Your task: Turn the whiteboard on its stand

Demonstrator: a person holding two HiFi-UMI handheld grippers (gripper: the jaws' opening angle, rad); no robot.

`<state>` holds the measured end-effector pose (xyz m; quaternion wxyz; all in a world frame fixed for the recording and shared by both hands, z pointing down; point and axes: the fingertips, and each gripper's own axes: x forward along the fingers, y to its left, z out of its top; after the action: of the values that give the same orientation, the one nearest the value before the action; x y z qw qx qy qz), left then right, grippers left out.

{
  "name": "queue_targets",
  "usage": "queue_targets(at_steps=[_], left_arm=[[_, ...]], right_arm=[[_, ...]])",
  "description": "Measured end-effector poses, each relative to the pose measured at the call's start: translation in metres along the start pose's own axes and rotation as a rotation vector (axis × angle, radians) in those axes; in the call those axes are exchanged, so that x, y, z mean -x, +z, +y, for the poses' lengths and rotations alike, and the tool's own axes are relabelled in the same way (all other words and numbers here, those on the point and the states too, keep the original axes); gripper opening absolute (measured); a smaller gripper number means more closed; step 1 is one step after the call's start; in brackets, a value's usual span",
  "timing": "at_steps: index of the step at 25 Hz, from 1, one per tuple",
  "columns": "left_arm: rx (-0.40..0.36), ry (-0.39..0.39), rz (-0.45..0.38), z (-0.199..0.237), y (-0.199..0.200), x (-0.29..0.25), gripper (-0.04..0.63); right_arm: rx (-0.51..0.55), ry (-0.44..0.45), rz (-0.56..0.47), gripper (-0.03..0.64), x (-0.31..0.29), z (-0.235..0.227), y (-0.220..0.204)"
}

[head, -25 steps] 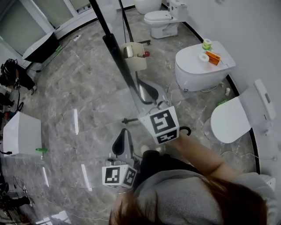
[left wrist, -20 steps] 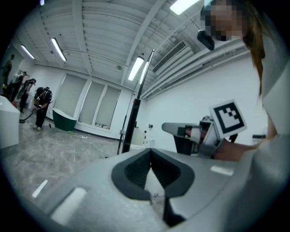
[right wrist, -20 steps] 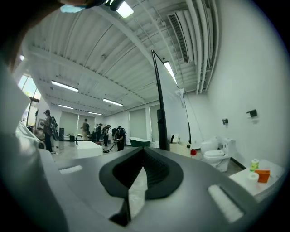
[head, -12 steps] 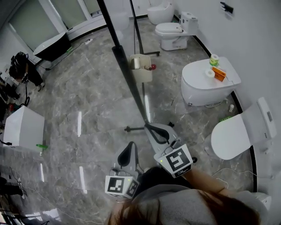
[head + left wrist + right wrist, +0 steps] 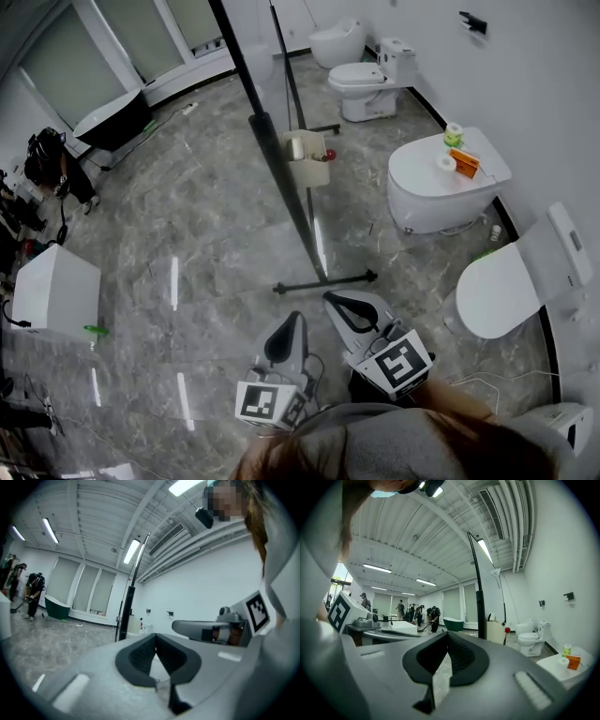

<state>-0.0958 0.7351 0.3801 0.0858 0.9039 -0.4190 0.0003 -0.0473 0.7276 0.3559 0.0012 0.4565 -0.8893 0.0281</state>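
Observation:
In the head view the whiteboard (image 5: 279,173) stands edge-on as a thin dark bar, running from the top of the picture down to its stand's foot bar (image 5: 324,280). Both grippers are drawn back near my body, clear of the board. My left gripper (image 5: 294,317) is shut with nothing in it. To its right, my right gripper (image 5: 329,297) is also shut and empty. The board's dark edge rises ahead of the left gripper (image 5: 156,635) as a post (image 5: 123,617), and ahead of the right gripper (image 5: 447,633) as a tall post (image 5: 480,605).
Toilets line the right wall; the nearest one (image 5: 499,284) is close to my right arm, and another (image 5: 441,183) carries paper rolls and an orange box. A cream holder (image 5: 306,148) hangs by the board. A white box (image 5: 58,291) stands left. People (image 5: 417,613) work far off.
My right gripper has come back from the whiteboard's edge toward my body and has shut. The left gripper stayed near my body. My head view has tilted up.

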Motion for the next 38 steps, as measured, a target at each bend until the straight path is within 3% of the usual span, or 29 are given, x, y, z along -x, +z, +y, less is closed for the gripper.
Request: queue_targets(at_steps=[11,20,25,31,38], left_arm=[[0.031,0.006,0.004,0.014,-0.010,0.103,0.000],[0.083,-0.082,0.047,-0.012,-0.042,0.166,0.000],[0.071,-0.126,0.052,-0.036,-0.045,0.178,0.000],[0.038,-0.113,0.021,-0.050,-0.027,0.185,0.000],[0.028,-0.082,0.002,-0.064,-0.022,0.181,0.000]], right_arm=[[0.003,0.017,-0.003,0.003,0.010,0.108,0.001],[-0.046,-0.049,0.023,0.003,0.057,0.174,-0.025],[-0.078,-0.073,0.042,0.003,0.086,0.181,-0.036],[-0.029,-0.067,0.045,0.003,0.100,0.183,-0.025],[-0.046,-0.062,0.039,0.003,0.113,0.171,-0.020]])
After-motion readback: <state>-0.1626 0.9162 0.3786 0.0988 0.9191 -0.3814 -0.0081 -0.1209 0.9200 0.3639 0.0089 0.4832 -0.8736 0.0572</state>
